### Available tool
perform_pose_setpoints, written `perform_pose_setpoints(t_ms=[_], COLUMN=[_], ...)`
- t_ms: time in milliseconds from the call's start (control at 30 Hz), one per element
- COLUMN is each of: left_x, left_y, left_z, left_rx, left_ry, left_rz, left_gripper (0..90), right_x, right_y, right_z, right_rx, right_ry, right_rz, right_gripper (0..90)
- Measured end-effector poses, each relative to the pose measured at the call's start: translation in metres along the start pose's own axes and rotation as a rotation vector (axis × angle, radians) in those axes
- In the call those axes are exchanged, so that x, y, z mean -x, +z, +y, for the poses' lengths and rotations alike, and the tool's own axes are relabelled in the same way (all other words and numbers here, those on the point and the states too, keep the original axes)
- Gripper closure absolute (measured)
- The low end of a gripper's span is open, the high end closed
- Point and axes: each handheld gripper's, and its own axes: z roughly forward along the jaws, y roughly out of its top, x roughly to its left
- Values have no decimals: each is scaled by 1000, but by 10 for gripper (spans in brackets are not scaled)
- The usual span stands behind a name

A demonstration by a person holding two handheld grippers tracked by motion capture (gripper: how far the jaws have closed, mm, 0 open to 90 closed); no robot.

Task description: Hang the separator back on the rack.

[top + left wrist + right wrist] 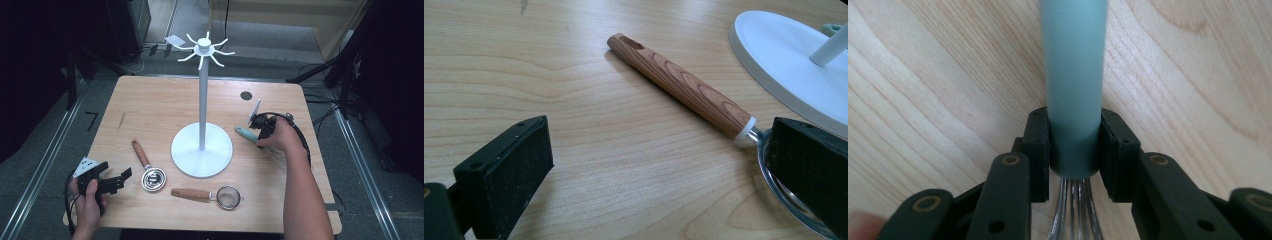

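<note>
The right gripper [1074, 145] has its pads pressed on both sides of the whisk [246, 133], just right of the white stand [202, 150]; the teal handle runs straight out between the jaws, toward the stand's base; the left gripper [112, 181] waits open, left of the base.

The stand [202, 149] rests near the middle of the table [150, 105], its pole upright and its hooked head [204, 48] at the top. Left of the base lies the ladle [148, 167], handle toward the far side; in front of the base lies the strainer [210, 195], handle pointing left. Right of the base lies the whisk [246, 133], its handle between the jaws of the right gripper [264, 131]. The left gripper [112, 181] sits at the near left edge, just left of the ladle.
</note>
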Motion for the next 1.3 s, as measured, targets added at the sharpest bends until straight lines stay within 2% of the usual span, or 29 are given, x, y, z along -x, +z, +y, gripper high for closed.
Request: perform_pose_setpoints(t_ms=[67, 133, 200, 300, 400, 467, 600, 833, 900, 1067, 1300], left_x=[0, 0, 0, 0, 0, 0, 0, 0, 0, 0, 0], left_y=[0, 0, 0, 0, 0, 0, 0, 0, 0, 0, 0], left_z=[0, 0, 0, 0, 0, 0, 0, 0, 0, 0, 0], left_rx=[-1, -1, -1, 0, 1, 0, 1, 1, 1, 2, 1], left_ry=[-1, -3, -4, -5, -5, -4, 1, 1, 0, 1, -1], left_rz=[-1, 0, 1, 1, -1, 0, 2, 4, 3, 1, 3], left_gripper=[0, 0, 0, 0, 0, 0, 0, 0, 0, 0, 0], right_x=[-3, -6, -7, -7, -10, -13, -18, -30, -34, -39, -47], right_y=[0, 0, 0, 0, -3, -7, -22, -49, -55, -62, -69], right_z=[-1, 0, 1, -2, -8, -14, -26, -44, -50, -61, -71], right_rx=[0, -9, -7, 5, 44, 82, 177, 374, 435, 560, 681], right_ry=[23, 15, 37, 66, 73, 91, 121, 121, 123, 128, 137], right_rz=[1, 1, 5, 19, 45, 52, 36, 0, 3, -7, -29], right_gripper=[710, 711, 711, 712, 712, 712, 712, 712, 712, 712, 712])
